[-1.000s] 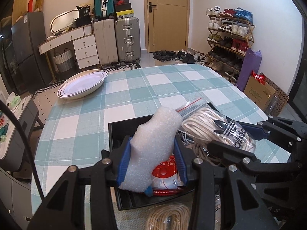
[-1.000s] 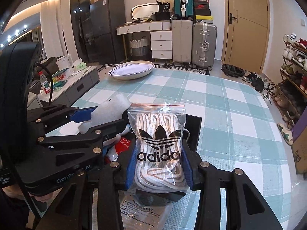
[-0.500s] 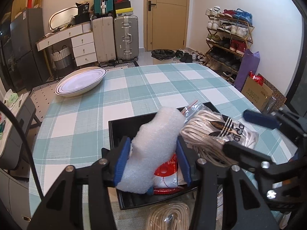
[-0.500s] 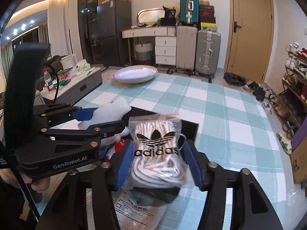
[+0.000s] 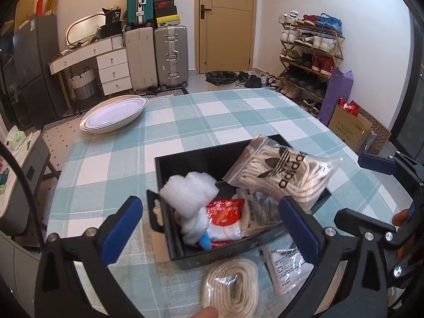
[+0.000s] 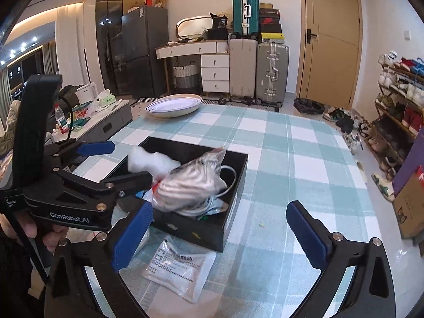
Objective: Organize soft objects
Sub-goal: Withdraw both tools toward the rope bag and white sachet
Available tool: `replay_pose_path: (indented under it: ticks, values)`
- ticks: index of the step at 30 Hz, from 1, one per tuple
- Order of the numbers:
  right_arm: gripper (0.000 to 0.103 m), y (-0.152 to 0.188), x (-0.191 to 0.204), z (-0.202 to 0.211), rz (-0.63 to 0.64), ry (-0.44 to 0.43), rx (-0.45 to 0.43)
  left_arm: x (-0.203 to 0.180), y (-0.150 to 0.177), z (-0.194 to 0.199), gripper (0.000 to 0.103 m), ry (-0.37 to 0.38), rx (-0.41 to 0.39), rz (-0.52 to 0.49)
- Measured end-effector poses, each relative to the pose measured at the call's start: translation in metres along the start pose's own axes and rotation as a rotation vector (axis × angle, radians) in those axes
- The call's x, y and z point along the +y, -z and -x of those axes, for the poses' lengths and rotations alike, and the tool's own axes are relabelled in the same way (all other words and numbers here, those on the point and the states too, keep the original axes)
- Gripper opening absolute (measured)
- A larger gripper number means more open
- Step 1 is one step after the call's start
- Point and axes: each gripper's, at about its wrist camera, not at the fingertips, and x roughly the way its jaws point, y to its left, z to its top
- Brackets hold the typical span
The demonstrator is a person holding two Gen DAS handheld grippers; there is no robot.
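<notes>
Opening wide over the black bin [image 5: 169,185], both hand-held grippers, left [image 5: 209,228] and right [image 6: 220,235], hold nothing; foam roll [image 5: 189,194] and laces bag [image 5: 283,175] sit inside, while rope coil [image 5: 230,286] and packet [image 6: 180,267] wait beneath them.

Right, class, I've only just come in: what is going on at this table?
A person holding a gripper in each hand is sorting soft things into a black box on the checked table. Both the left gripper and the right gripper are opening, with nothing pressed between their pads. A white foam roll and a bagged bundle of Adidas laces sit in the box on other packets. A coil of cord and a flat white packet lie outside it.
</notes>
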Motion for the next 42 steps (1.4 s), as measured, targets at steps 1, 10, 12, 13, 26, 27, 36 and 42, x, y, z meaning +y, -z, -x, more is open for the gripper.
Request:
replay_pose_path:
  ticks: [1,10,12,13,26,27,36,42]
  values:
    - [0.102,0.002,0.000,0.001,-0.007,-0.003,0.001,0.001,0.003,0.003,0.103,-0.007,0.000,0.001]
    - [0.102,0.025,0.008,-0.007,-0.048,-0.027,0.085,0.013,0.033,0.019,0.103,-0.056,0.024,0.017]
    - [0.102,0.031,0.010,-0.009,-0.054,-0.036,0.098,0.013,0.039,0.020,0.103,-0.074,0.028,0.016]
    - [0.102,0.034,0.012,-0.011,-0.061,-0.042,0.111,0.013,0.042,0.020,0.103,-0.078,0.031,0.015]
    - [0.102,0.057,0.027,-0.051,-0.084,-0.035,0.275,0.013,0.076,0.006,0.103,-0.107,0.105,0.009]
    - [0.102,0.057,0.028,-0.054,-0.085,-0.028,0.282,0.014,0.078,0.005,0.103,-0.112,0.108,0.009]
    - [0.102,0.056,0.036,-0.074,-0.072,0.025,0.323,0.022,0.089,0.003,0.103,-0.121,0.133,0.030]
    - [0.102,0.056,0.036,-0.081,-0.058,0.050,0.347,0.023,0.089,0.002,0.103,-0.113,0.139,0.035]
